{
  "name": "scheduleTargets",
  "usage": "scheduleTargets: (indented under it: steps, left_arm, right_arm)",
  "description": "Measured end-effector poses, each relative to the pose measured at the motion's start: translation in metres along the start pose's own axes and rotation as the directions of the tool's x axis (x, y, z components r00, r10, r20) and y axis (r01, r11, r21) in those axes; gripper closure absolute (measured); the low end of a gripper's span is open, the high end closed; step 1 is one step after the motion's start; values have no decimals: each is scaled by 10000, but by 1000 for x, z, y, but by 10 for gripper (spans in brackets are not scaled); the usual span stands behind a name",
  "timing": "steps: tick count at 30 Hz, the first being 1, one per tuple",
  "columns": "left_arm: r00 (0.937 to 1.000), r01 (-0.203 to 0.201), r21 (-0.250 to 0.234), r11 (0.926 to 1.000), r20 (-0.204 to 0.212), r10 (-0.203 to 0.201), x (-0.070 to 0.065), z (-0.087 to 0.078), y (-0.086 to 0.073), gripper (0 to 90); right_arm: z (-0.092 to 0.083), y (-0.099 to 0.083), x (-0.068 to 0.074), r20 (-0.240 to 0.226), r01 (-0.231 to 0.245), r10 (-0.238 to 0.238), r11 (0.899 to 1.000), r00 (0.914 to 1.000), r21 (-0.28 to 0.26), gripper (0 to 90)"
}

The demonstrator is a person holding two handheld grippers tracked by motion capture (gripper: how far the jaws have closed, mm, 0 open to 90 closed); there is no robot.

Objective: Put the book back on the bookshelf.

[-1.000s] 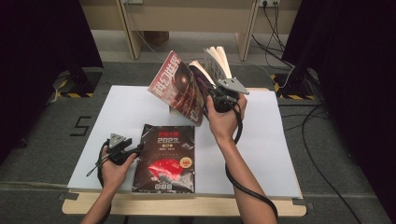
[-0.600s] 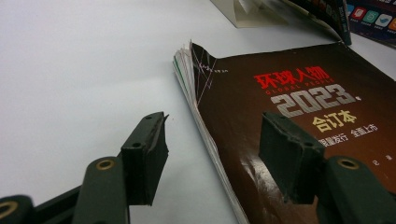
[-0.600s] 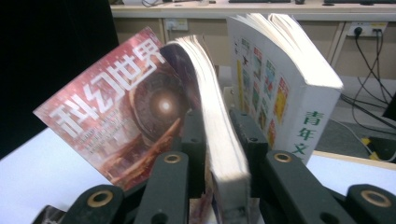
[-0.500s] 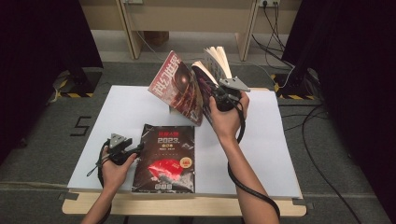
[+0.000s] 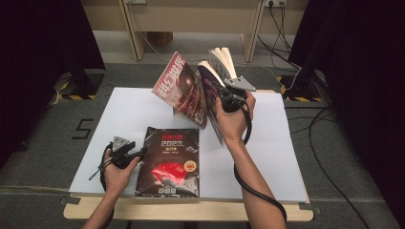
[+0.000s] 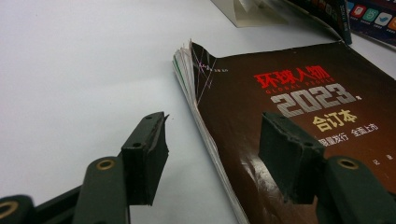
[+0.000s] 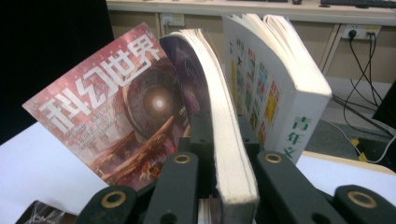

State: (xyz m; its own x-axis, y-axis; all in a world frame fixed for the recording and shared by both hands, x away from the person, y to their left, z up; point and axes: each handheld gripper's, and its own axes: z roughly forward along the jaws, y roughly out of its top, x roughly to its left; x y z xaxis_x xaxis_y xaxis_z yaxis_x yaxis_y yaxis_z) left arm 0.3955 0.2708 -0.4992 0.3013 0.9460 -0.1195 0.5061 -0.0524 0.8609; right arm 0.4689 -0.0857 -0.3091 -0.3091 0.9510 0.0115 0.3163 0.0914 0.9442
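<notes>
Now the right gripper [image 7: 219, 154] has just closed, clamping a thick magazine [image 7: 224, 140]; left gripper [image 6: 210, 154] gapes.

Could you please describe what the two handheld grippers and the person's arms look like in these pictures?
Both the left gripper and the right gripper are black, each topped by a grey three-cornered plate and trailing a black cable. Their jaws are flat black bars with brass-coloured rivets and dark rectangular pads. The forearms are bare, with no sleeves showing.
</notes>
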Motion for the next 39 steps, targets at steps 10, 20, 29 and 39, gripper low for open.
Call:
scheduleTargets:
  steps: [10,20,29,39]
  left_arm:
    - [10000,23,-38,10000,34,-23,0,0,0,408]
    - [10000,37,-60,10000,46,-36,1,0,0,408]
    - [10000,-24,26,10000,-6,24,0,0,0,410]
    - [10000,-24,9,10000,-7,24,0,0,0,413]
  right_arm:
    - [1,12,7,96,48,-41,9974,9999,-714,835]
    - [2,24,17,234,-44,70,9940,9997,-1093,835]
    - [-18,20,22,-208,-282,257,9913,9995,-1289,835]
    - [-16,34,30,-257,-376,337,9850,9991,-1683,835]
